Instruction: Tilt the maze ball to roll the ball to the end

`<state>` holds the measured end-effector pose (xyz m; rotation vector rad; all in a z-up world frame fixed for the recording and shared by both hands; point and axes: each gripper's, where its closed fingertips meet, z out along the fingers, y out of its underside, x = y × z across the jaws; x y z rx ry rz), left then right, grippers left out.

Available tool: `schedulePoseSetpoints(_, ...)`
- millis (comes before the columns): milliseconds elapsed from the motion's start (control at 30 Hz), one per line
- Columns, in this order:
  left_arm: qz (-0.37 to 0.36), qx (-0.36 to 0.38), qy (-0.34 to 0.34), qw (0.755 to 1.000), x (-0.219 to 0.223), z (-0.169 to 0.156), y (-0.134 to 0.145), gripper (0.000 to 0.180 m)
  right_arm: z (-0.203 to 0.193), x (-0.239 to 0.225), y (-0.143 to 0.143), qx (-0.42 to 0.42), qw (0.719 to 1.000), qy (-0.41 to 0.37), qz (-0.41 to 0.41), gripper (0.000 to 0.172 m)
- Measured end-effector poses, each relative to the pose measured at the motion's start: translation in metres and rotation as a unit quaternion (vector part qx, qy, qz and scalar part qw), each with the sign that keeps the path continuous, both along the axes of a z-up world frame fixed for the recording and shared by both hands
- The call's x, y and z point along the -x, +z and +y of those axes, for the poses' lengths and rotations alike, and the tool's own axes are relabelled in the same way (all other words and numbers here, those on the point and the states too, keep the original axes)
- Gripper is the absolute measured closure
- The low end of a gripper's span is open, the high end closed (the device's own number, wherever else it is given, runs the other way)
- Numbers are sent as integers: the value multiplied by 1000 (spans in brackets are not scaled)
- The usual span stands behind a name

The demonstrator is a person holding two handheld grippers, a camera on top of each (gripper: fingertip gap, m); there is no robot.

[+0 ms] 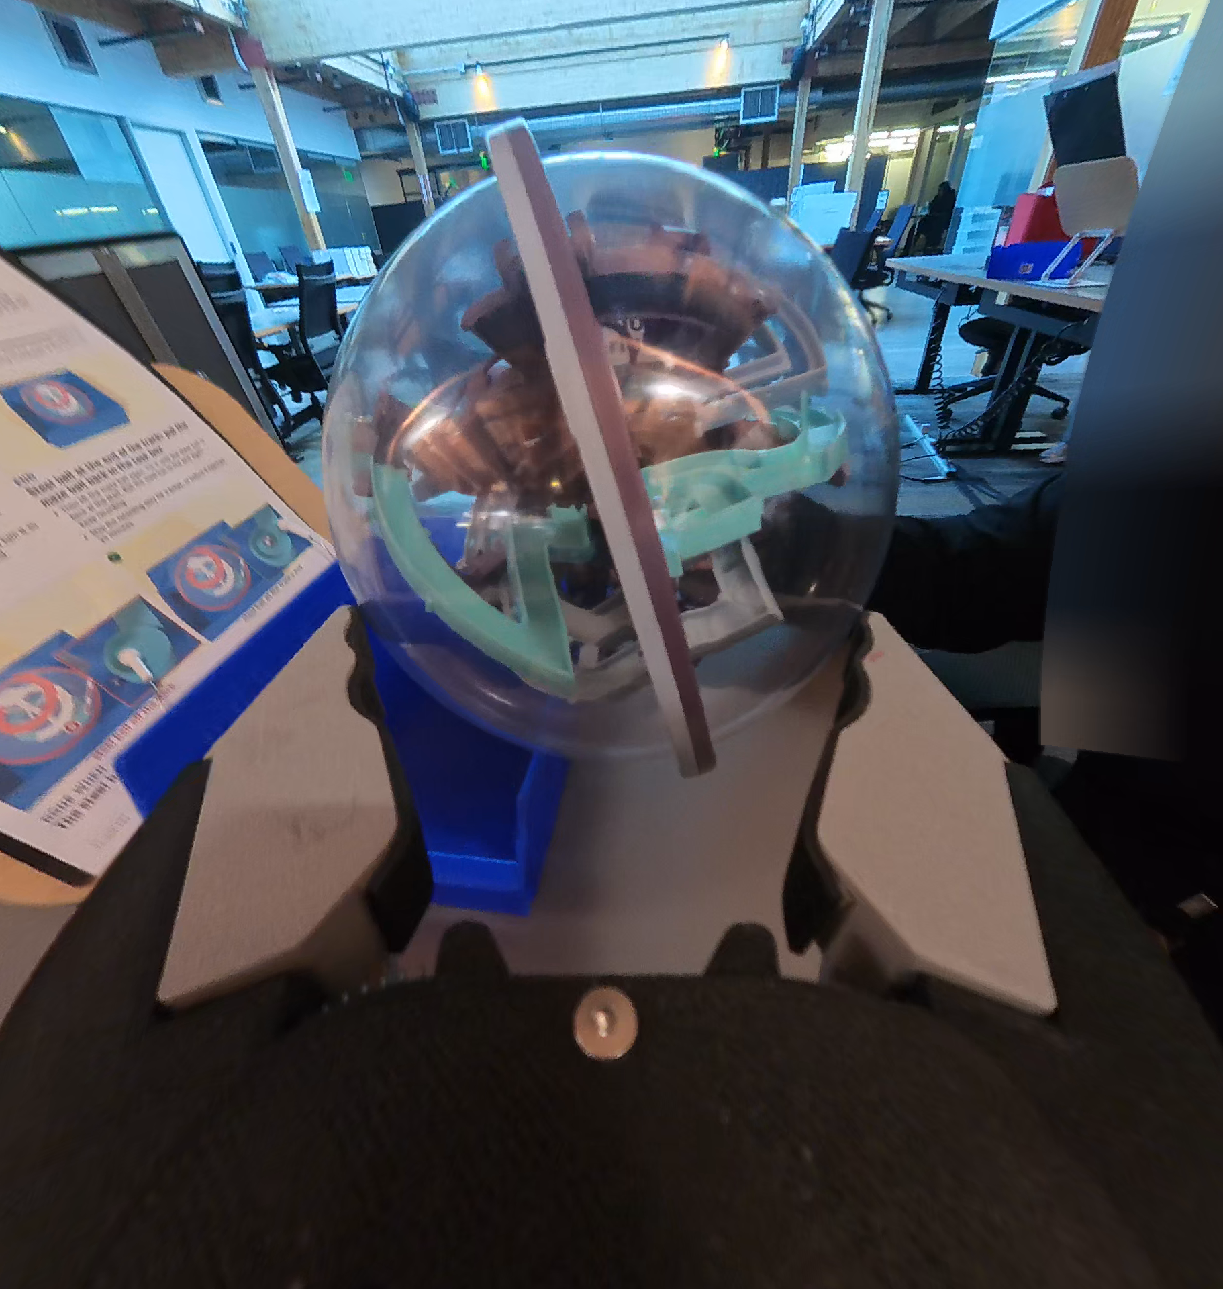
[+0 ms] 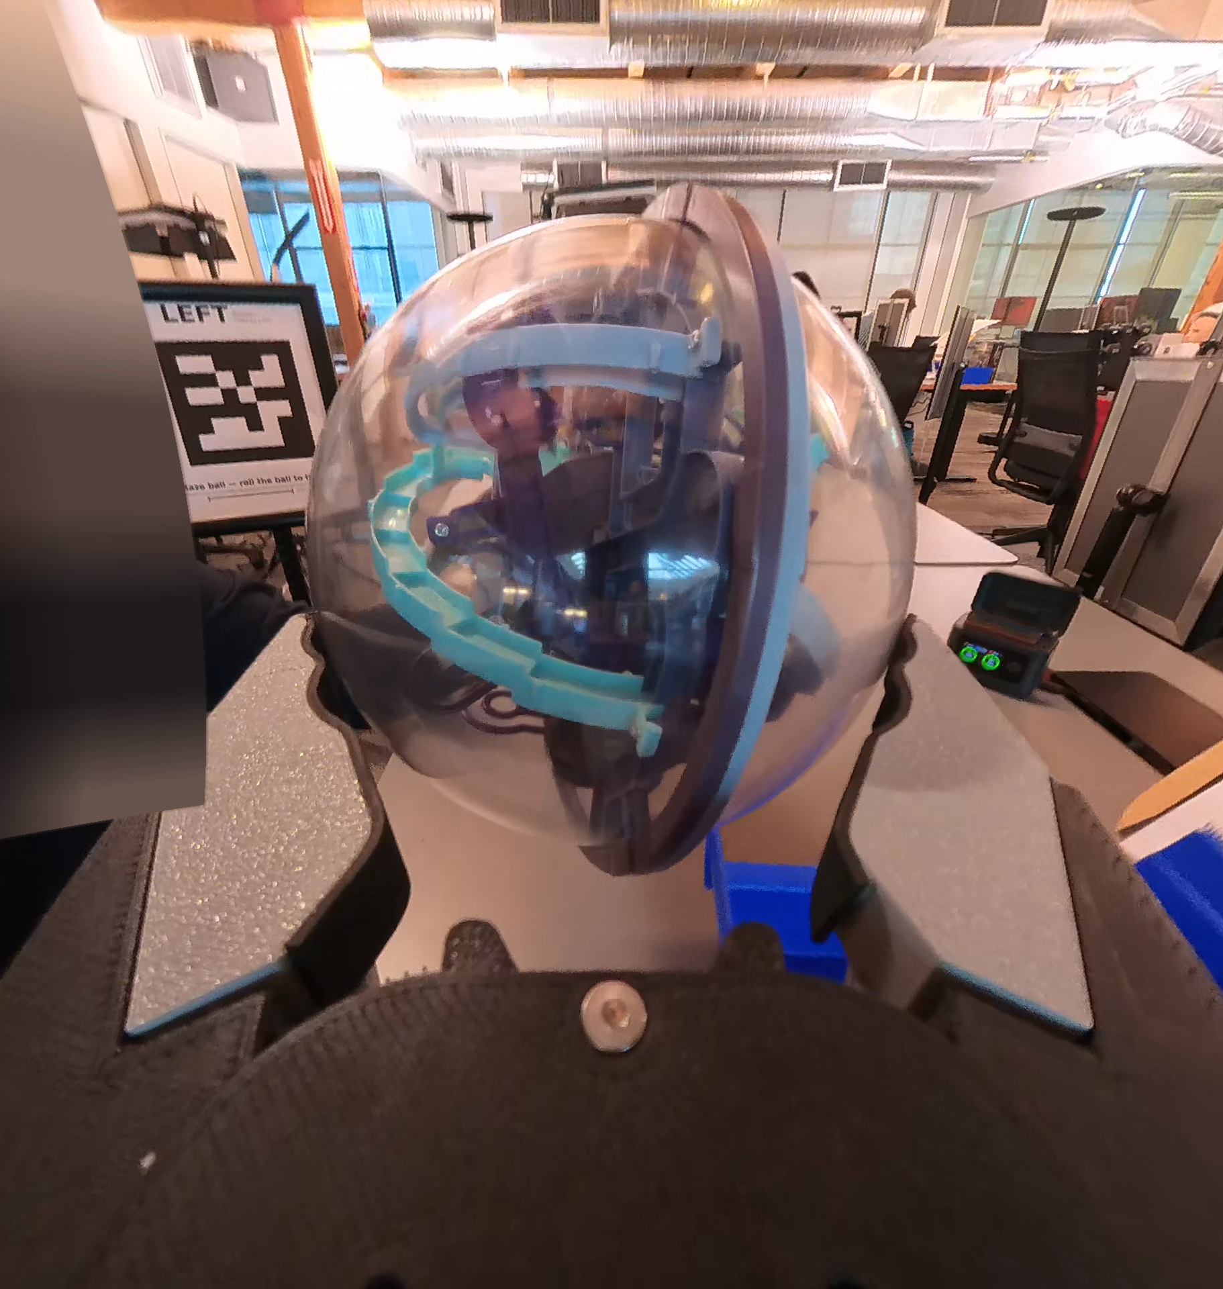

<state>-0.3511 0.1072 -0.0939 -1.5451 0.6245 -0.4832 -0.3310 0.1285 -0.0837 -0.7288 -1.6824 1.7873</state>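
Grey table [image 1: 616, 837], blue box [image 1: 476, 802]

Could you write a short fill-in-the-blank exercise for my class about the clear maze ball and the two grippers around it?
1. The maze ball is a clear ____ with coloured tracks inside.
2. The left gripper and the right gripper both hold the same ____.
3. A flat ring round the ball's middle stands nearly ____ rather than level.
4. The box on the table under the ball is ____ in colour.

Missing words: sphere; ball; upright; blue
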Motion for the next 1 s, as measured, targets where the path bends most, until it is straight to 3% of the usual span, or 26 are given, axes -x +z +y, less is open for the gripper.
schedulePoseSetpoints(500,82,-63,14,995,5,-4,84,49,-6,5,84,-60,995,13,84,22)
schedulePoseSetpoints(1000,104,-74,19,992,13,-3,87,49,-6,11,86,-72,992,17,105,22)
